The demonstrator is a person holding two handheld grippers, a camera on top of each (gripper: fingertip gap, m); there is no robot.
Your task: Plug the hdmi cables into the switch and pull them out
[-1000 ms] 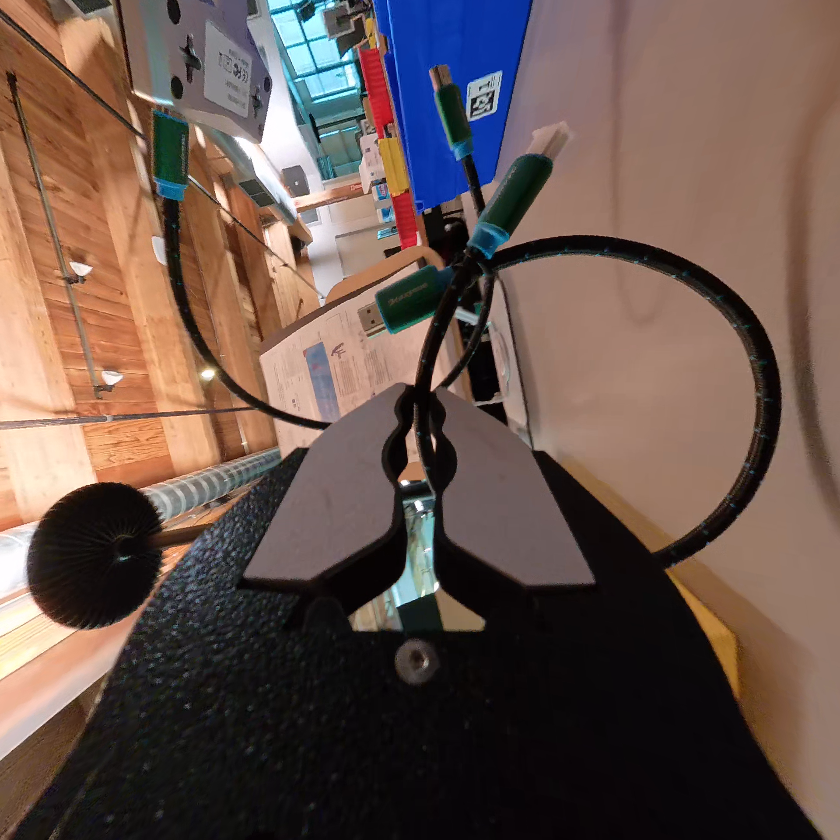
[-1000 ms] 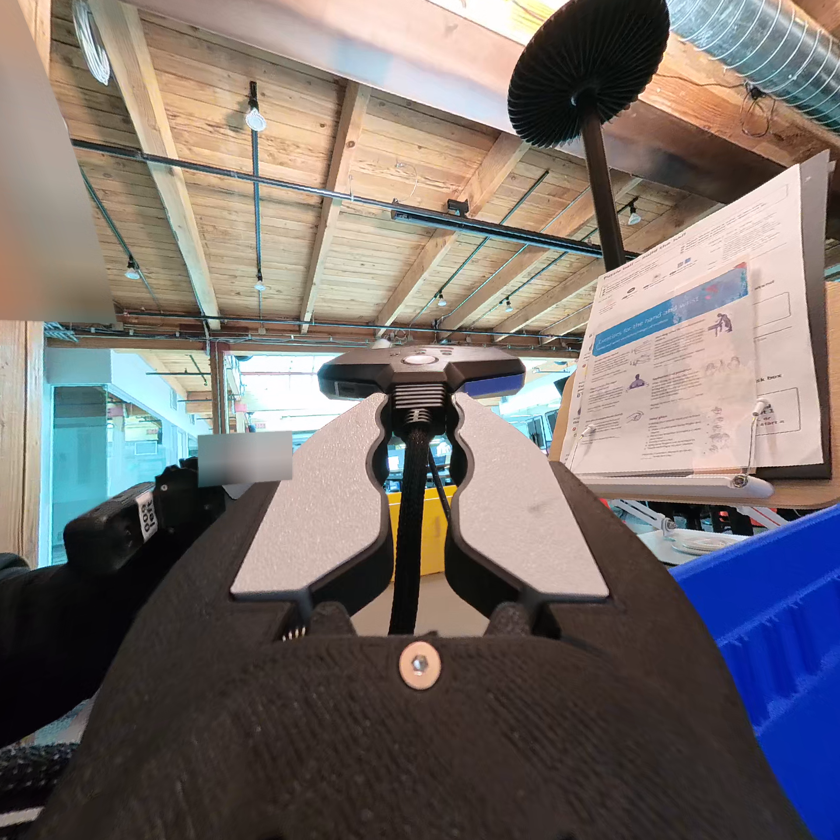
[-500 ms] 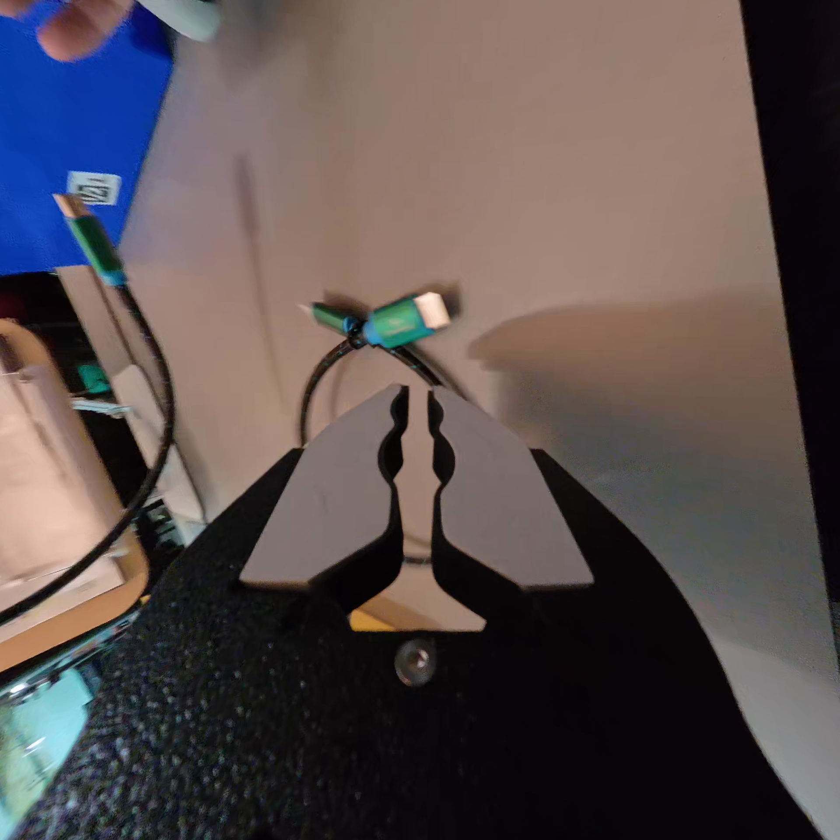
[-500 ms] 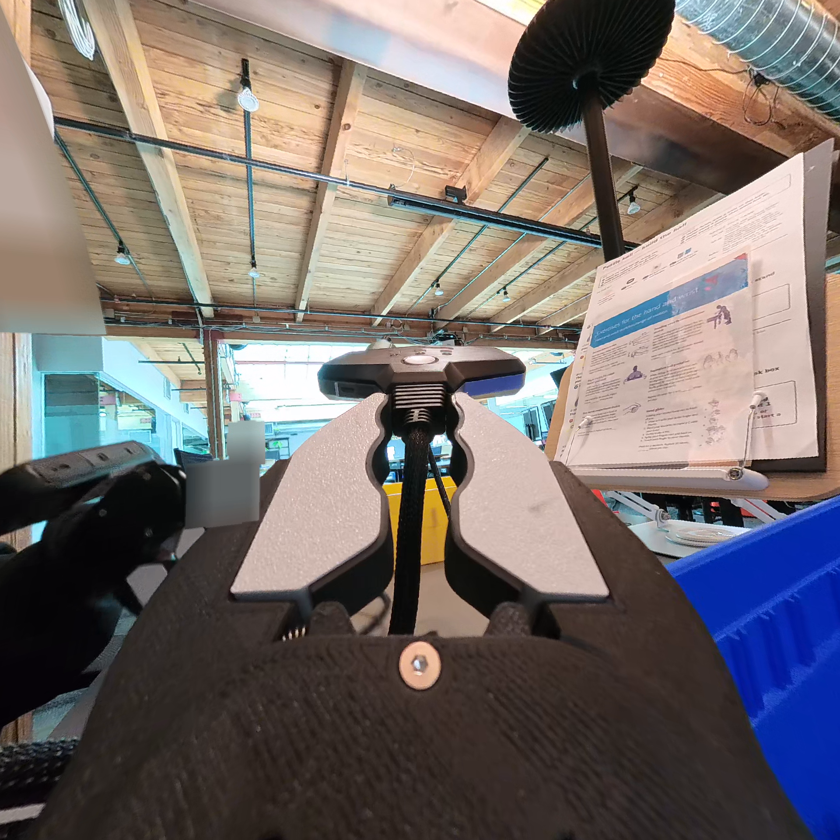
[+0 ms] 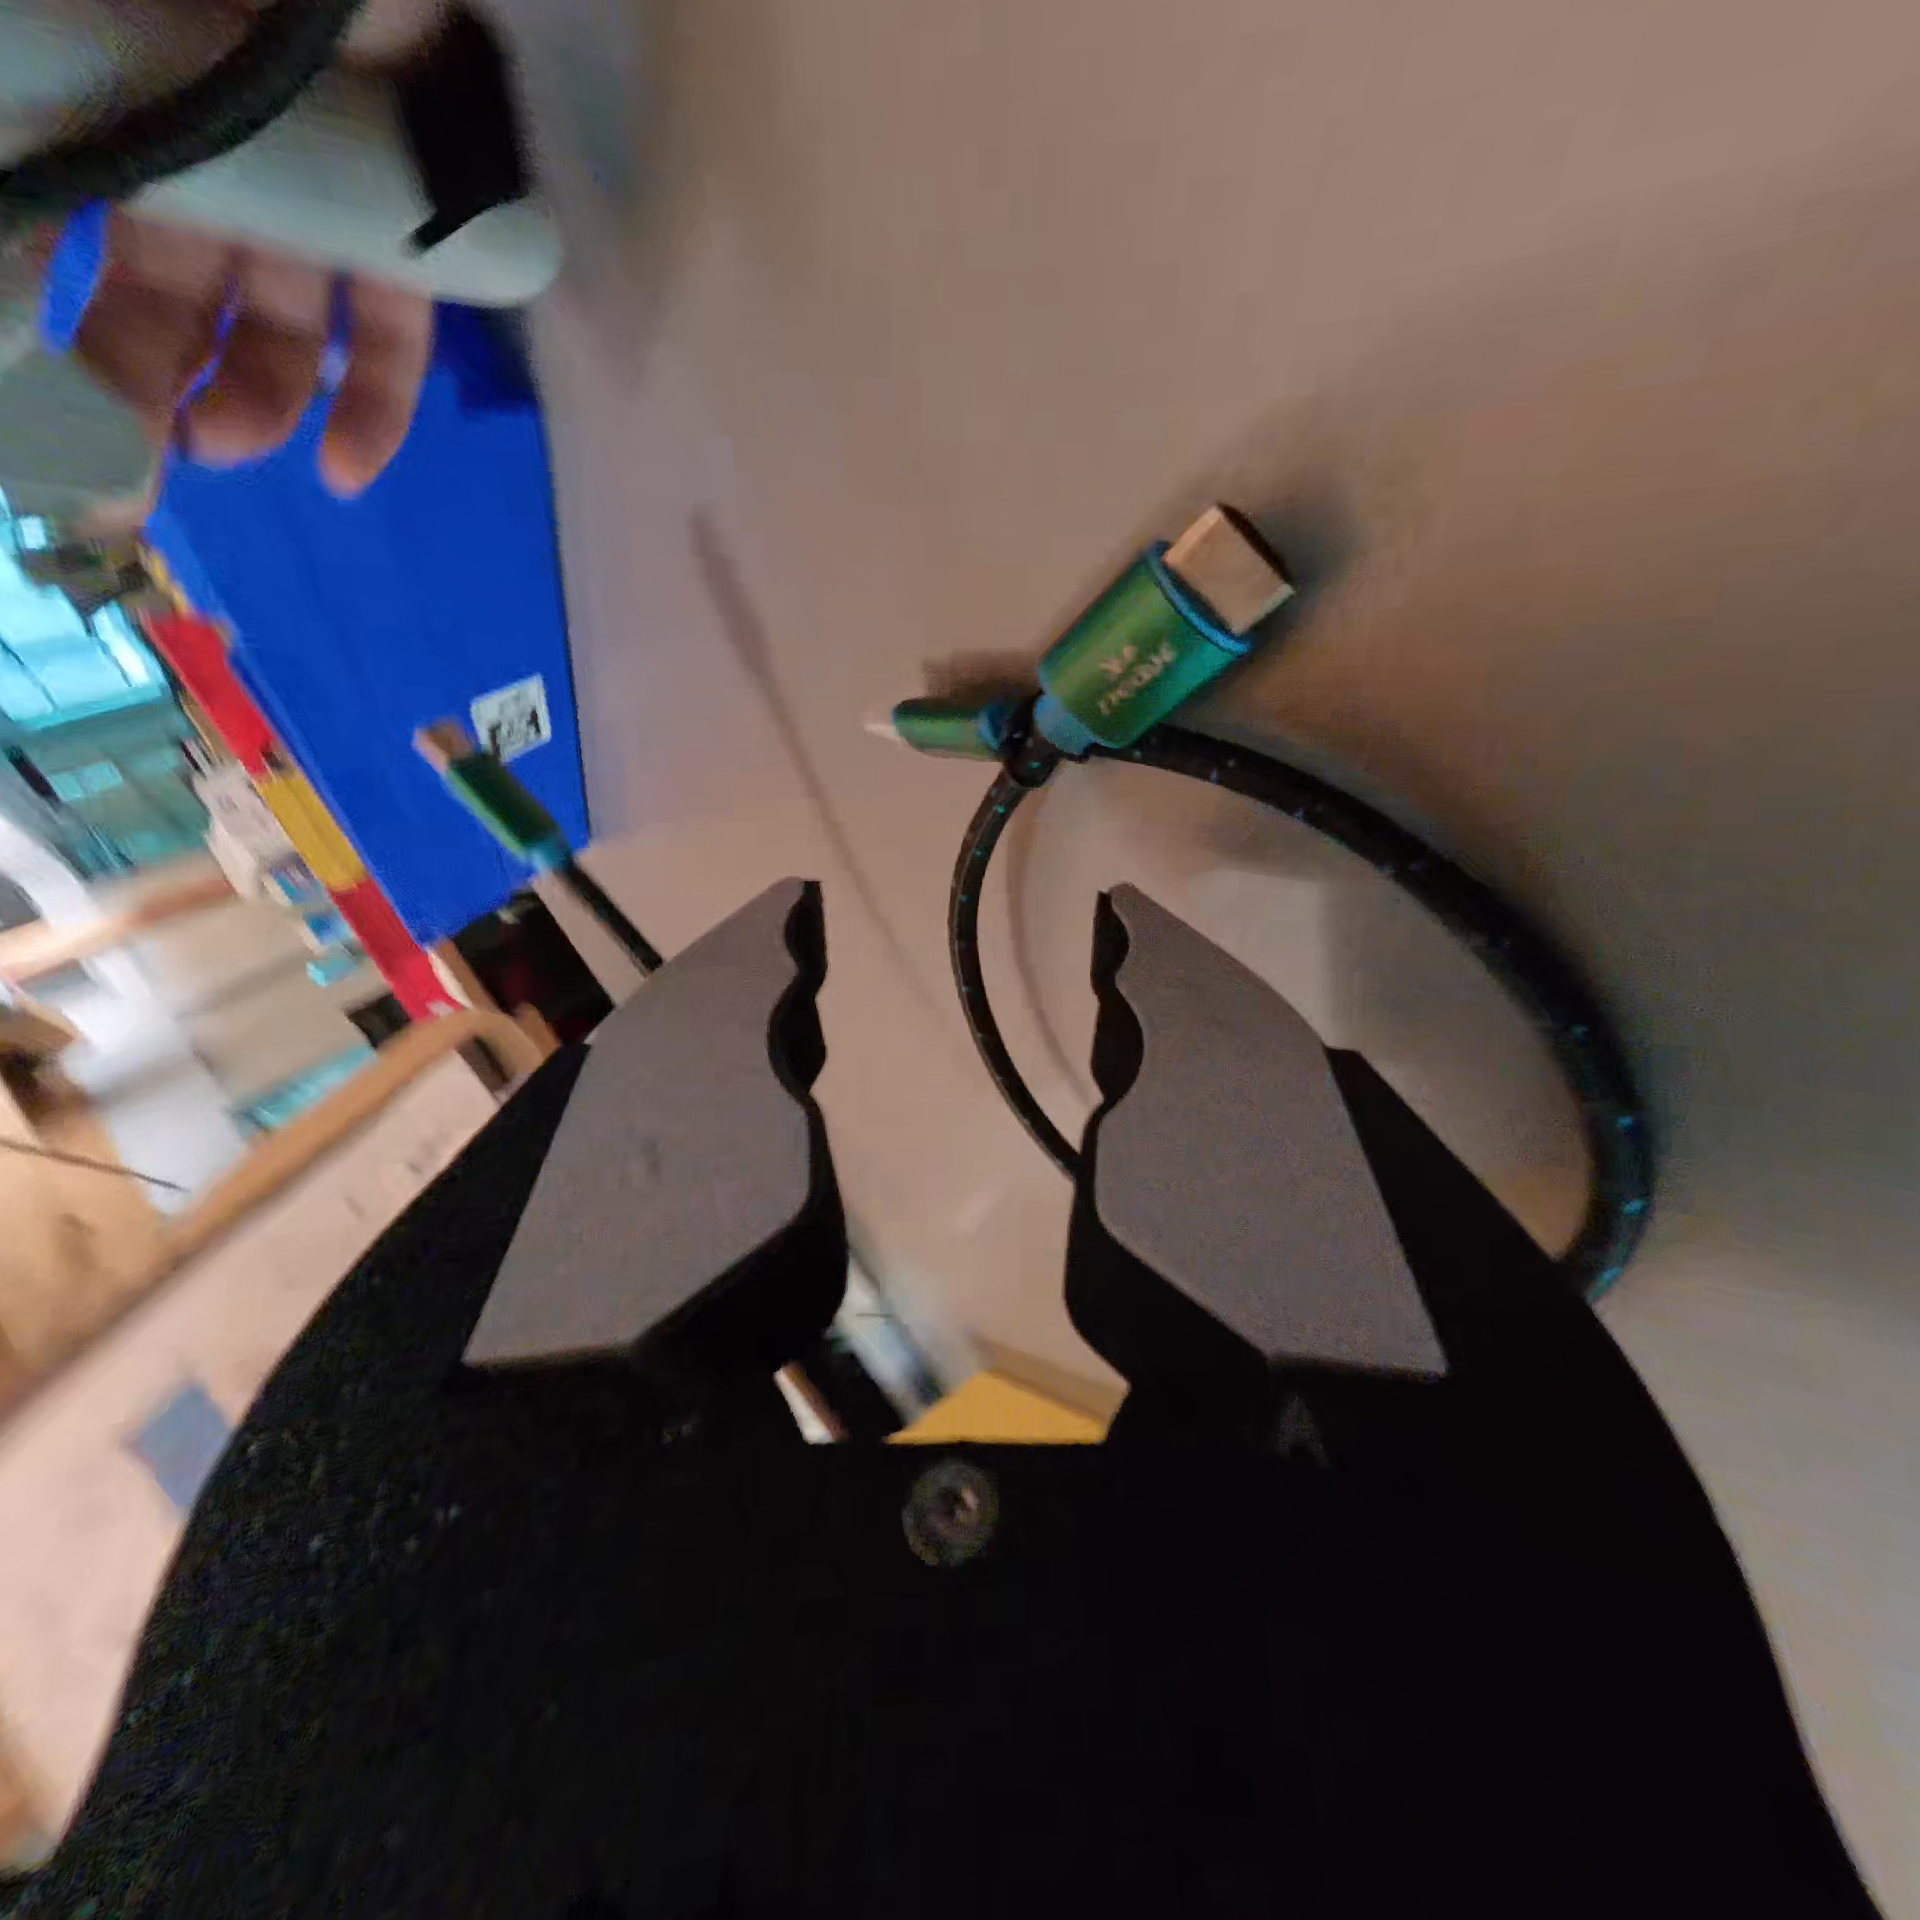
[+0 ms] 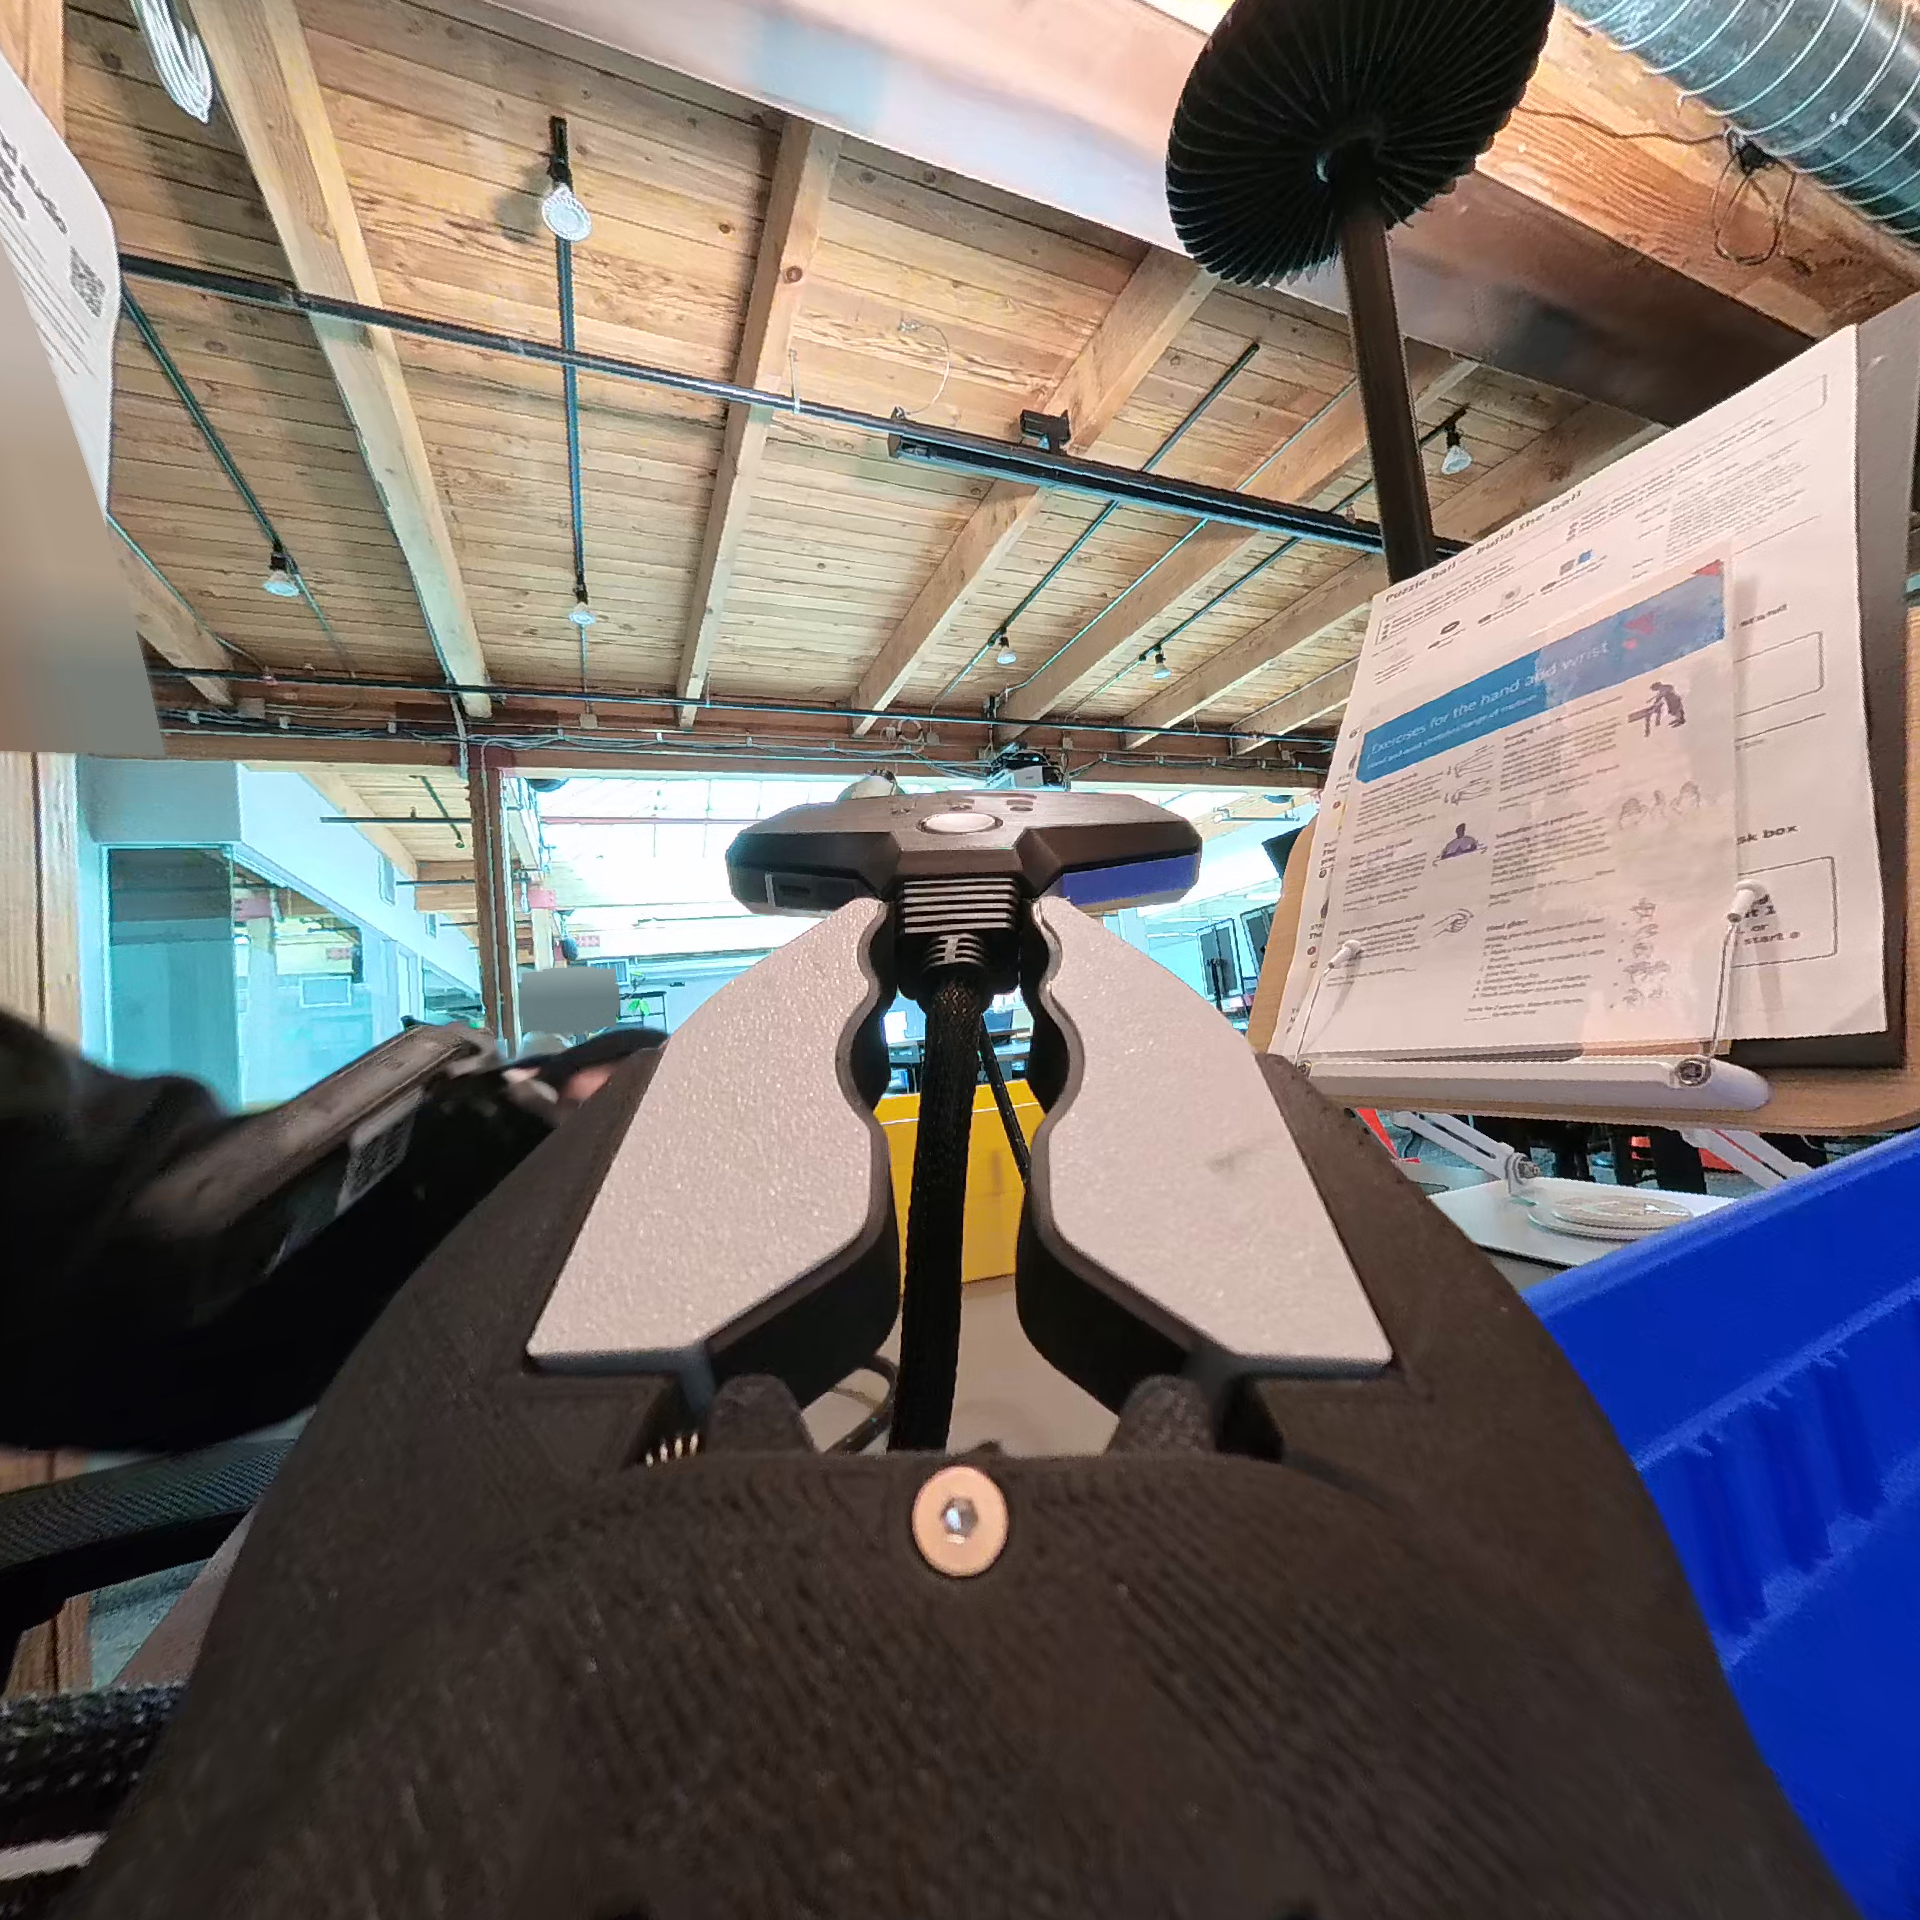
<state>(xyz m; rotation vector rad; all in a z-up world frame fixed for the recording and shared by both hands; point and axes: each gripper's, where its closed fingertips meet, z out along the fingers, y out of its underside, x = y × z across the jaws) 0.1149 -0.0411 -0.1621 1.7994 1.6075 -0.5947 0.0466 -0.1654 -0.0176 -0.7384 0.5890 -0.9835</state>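
Beige table [image 5: 1351,260], blue bin [image 5: 395,644] at its far-left edge. Left gripper [image 5: 956,935] is released, empty, just short of the looped cable [image 5: 1538,935], plug [image 5: 1143,655] mid-table. Right gripper [image 6: 956,935] is clenched on the switch [image 6: 961,847] by its cord collar. Next, probably: grab the plug body square, not the braid, then align w/ port.

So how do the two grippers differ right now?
The left gripper is open and empty, its jaws apart above a loose cable on the table. The right gripper is shut on the switch, holding it up at its ribbed cable collar. Both have grey two-finger pads on black bodies.
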